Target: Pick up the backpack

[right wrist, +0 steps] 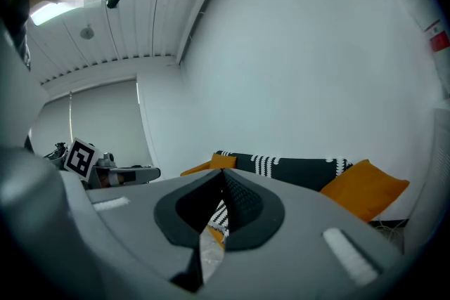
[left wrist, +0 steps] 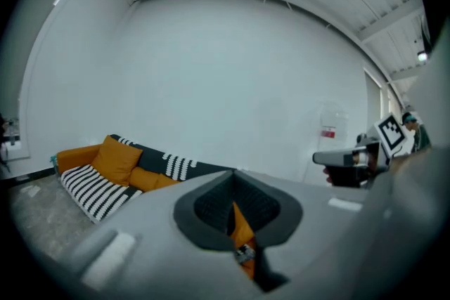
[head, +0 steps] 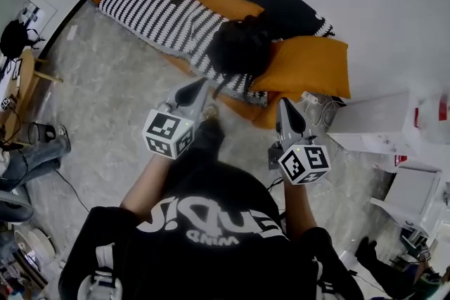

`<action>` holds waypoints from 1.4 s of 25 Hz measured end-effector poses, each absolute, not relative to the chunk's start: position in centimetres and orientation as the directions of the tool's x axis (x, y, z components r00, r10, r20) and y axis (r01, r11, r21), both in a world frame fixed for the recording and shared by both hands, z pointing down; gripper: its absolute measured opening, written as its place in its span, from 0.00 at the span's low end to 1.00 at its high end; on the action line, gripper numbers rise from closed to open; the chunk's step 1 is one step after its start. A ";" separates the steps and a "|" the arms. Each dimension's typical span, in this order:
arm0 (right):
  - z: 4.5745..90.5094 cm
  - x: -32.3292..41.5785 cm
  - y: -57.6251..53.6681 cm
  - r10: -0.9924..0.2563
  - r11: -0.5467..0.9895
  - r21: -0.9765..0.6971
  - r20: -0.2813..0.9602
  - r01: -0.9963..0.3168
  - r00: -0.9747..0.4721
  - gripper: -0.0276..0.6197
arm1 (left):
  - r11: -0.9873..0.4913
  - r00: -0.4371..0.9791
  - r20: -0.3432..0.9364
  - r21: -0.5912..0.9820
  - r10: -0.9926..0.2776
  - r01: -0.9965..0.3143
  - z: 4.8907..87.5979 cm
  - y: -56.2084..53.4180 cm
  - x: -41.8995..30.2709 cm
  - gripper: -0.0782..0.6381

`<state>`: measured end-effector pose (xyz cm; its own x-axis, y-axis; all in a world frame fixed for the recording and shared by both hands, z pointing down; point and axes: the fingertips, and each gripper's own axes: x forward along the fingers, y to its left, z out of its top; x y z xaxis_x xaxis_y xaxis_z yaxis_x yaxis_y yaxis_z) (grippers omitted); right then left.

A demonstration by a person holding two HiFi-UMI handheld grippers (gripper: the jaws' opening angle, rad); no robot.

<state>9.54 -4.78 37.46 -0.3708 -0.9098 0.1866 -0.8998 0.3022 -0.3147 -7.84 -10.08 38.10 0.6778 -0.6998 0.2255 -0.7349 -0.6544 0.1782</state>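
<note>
A black backpack (head: 239, 46) sits on the sofa (head: 151, 7), against an orange cushion (head: 309, 65). My left gripper (head: 199, 88) is in front of the sofa, just short of the backpack and to its lower left, jaws shut and empty. My right gripper (head: 285, 107) is level with it, to the backpack's lower right, also shut and empty. In the left gripper view the shut jaws (left wrist: 235, 204) cover the backpack; only the sofa (left wrist: 119, 168) and the right gripper (left wrist: 351, 158) show. In the right gripper view the jaws (right wrist: 221, 204) are shut too, before the sofa (right wrist: 281, 168).
White boxes (head: 380, 124) stand on the floor at the right, with a power strip and cables (head: 318, 100) by the sofa's end. At the left edge are a wooden stool (head: 29, 74) and someone's legs in jeans (head: 35, 154). A white wall (left wrist: 232, 81) rises behind the sofa.
</note>
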 end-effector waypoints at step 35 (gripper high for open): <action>36.2 14.5 -33.6 -0.898 0.331 -0.269 0.203 -0.904 -0.390 0.11 | -0.727 0.752 0.217 0.195 -0.622 -0.658 36.8 -38.4 -0.6 0.25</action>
<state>14.48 -33.58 36.22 -0.3897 -0.8982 0.2032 -0.9043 0.3314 -0.2692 -0.64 -38.38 36.79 0.7520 -0.6223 0.2171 -0.6581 -0.7274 0.1946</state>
